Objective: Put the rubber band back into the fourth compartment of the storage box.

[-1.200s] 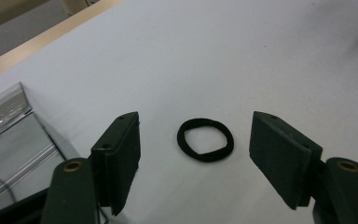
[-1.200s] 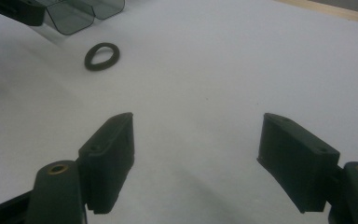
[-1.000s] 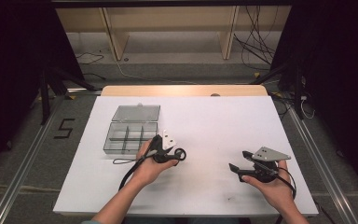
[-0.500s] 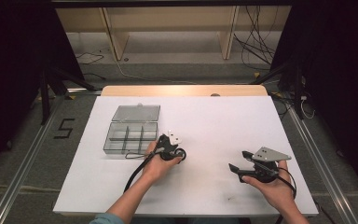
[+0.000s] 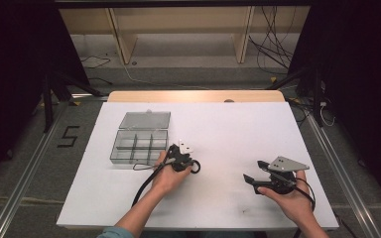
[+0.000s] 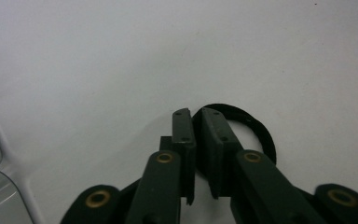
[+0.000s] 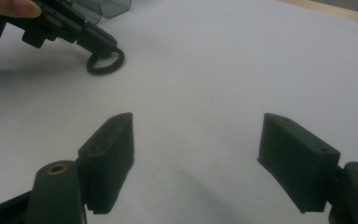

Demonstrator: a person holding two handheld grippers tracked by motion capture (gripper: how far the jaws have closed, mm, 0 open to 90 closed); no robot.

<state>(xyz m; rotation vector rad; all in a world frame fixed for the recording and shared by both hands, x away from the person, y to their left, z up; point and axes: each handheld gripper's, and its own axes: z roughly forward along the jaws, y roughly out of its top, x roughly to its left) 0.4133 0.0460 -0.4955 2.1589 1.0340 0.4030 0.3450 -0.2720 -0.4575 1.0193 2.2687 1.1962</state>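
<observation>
Since the earlier frames the left tool (image 5: 184, 159) had shifted slightly toward the clear box and lower onto the worktop, while the right tool (image 5: 256, 179) had stayed where it was.

The left tool's jaws were pinched on the rim of a black ring (image 6: 242, 133) that lay flat on the white worktop (image 5: 228, 129); in the left gripper view the ring curved out to the right of the nearly closed jaws. The left hand (image 5: 166, 176) wrapped the handle, its cable trailing back toward the near edge. The right tool, well to the right of the left one, rested in the right hand (image 5: 290, 198) with its jaws spread wide and nothing between them; its view looked across bare white surface to the left tool and the ring (image 7: 105, 62).

Just beyond and left of the left tool sat the clear compartment box (image 5: 139, 147), lid open and tilted back, its divided cells apparently empty. Past it ran the worktop's far wooden edge (image 5: 193, 95). Beyond lay grey floor with a "5" marking (image 5: 68, 136), pale wooden shelving (image 5: 178, 29), loose cables (image 5: 273, 49) and dark drapes on both sides.
</observation>
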